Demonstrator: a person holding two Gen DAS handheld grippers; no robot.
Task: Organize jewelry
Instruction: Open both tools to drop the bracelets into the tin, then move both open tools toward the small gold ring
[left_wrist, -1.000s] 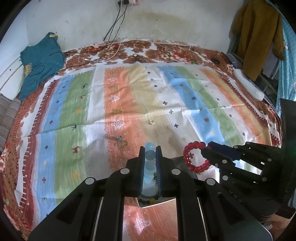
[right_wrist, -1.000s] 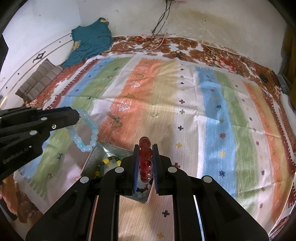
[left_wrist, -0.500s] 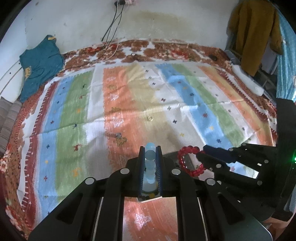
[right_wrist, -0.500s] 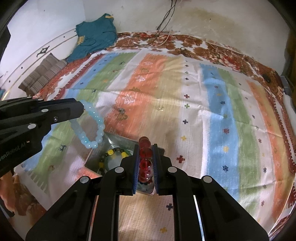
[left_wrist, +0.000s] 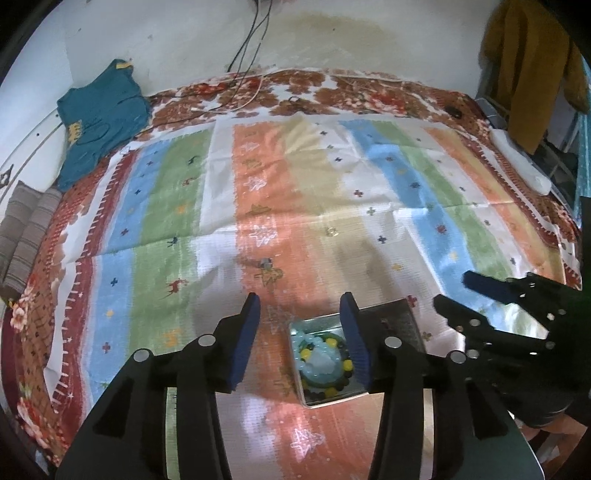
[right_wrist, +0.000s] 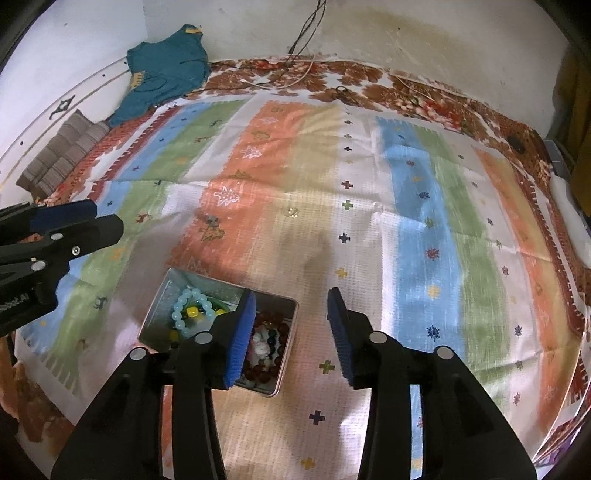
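Now both tools released: left gripper (left_wrist: 301, 332) and right gripper (right_wrist: 291, 325), jaws just been opening, nothing between them. Pale blue bracelet (right_wrist: 190, 310) and dark red bracelet (right_wrist: 267, 347) lie in metal tin (right_wrist: 286, 354), at 7 o'clock on striped cloth (right_wrist: 424, 229). Beads likely light, hard, slippery, strand floppy; pinch across one bead run. Small charm (left_wrist: 331, 232) loose at 12 o'clock from tin.
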